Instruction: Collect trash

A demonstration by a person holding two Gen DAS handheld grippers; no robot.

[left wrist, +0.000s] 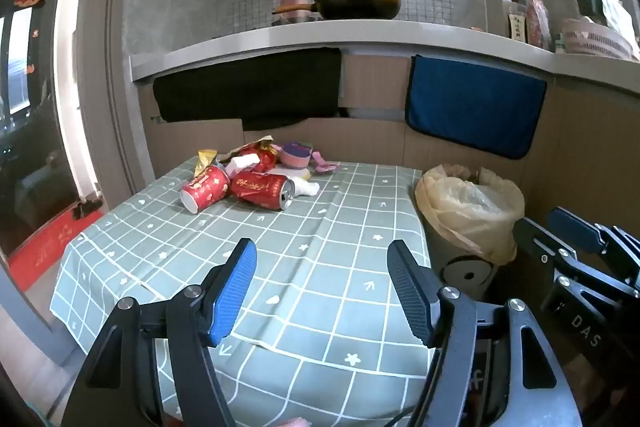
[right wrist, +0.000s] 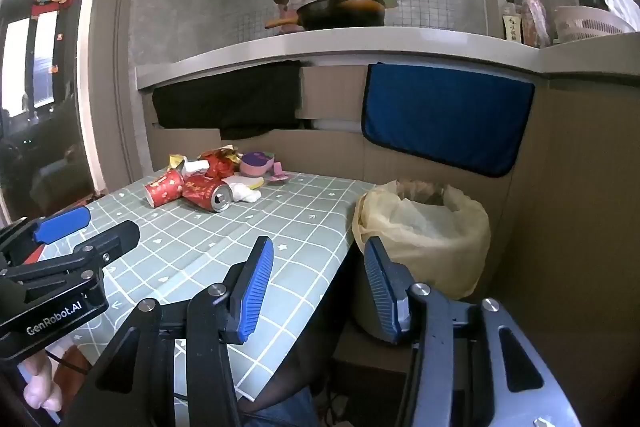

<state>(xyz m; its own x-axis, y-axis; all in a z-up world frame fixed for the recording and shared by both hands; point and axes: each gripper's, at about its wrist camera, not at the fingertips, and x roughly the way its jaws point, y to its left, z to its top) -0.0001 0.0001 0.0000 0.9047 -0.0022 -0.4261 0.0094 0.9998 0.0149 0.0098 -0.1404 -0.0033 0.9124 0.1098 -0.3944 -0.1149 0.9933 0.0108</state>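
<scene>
Trash pile: a heap of litter [left wrist: 256, 171] lies on the far left part of the table, well ahead of both sets of jaws and to the left of the right gripper's line.
Red can: a red drink can [left wrist: 262, 190] lies on its side at the near edge of the heap, its open top facing the jaws.
Paper cup: a red paper cup [left wrist: 205, 188] lies tipped over, touching the can's left side, its mouth turned toward the near left.
Other litter: crumpled red and gold wrappers [left wrist: 256, 155], white tissue [left wrist: 306, 187] and a pink and purple tub [left wrist: 295, 155] sit just behind the can and cup.
Bin: a grey waste bin [right wrist: 424, 227] lined with a yellowish plastic bag stands beside the table's right edge, just ahead of the right gripper's right jaw; the bag holds pale crumpled plastic, the rest of its contents not clear.
Left gripper: the left gripper [left wrist: 322, 291] hangs over the near part of the tablecloth, jaws spread wide, nothing between them.
Right gripper: the right gripper [right wrist: 320, 287] hangs at the table's right edge, jaws partly apart and empty, the left jaw over the cloth, the right before the bin.
Table: a table with a green checked tablecloth [left wrist: 304, 259] lies under the jaws.
Beyond: a blue cloth [left wrist: 476, 107] hangs from the counter past the bin; a dark wok [left wrist: 356, 1] sits on the counter above.
</scene>
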